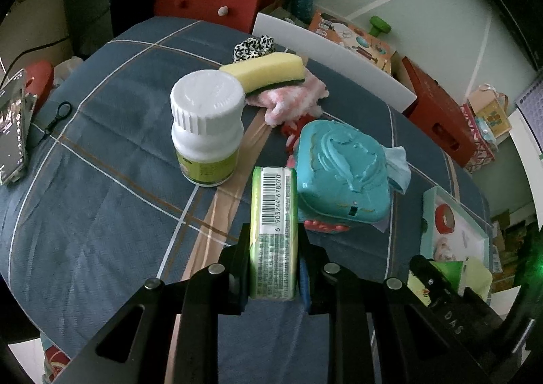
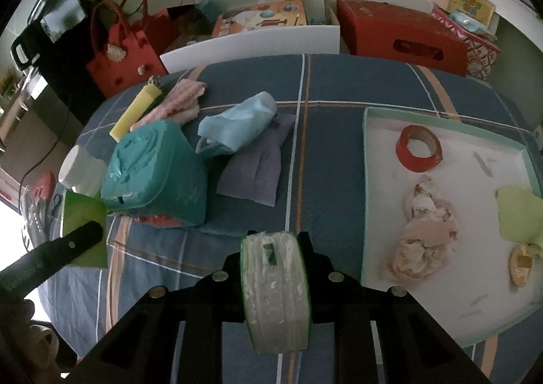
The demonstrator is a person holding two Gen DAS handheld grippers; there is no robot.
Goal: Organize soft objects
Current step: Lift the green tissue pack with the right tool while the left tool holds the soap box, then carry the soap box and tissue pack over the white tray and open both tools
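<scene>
Left claw [image 1: 273, 248] grips green pack [image 1: 274, 214] | right claw [image 2: 275, 268] grips tissue pack [image 2: 275, 289] | plaid cloth [image 1: 101, 180]

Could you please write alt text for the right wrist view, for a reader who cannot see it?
The right gripper holds a white tissue pack edge-on above a blue plaid cloth. To the right, a white tray contains a red tape roll and crumpled pinkish fabric; to the left lie a teal pouch, a blue face mask and a yellow sponge.

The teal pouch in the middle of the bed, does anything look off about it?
Yes. The teal pouch sits tilted, propped on a red item underneath rather than flat on the blanket.
</scene>
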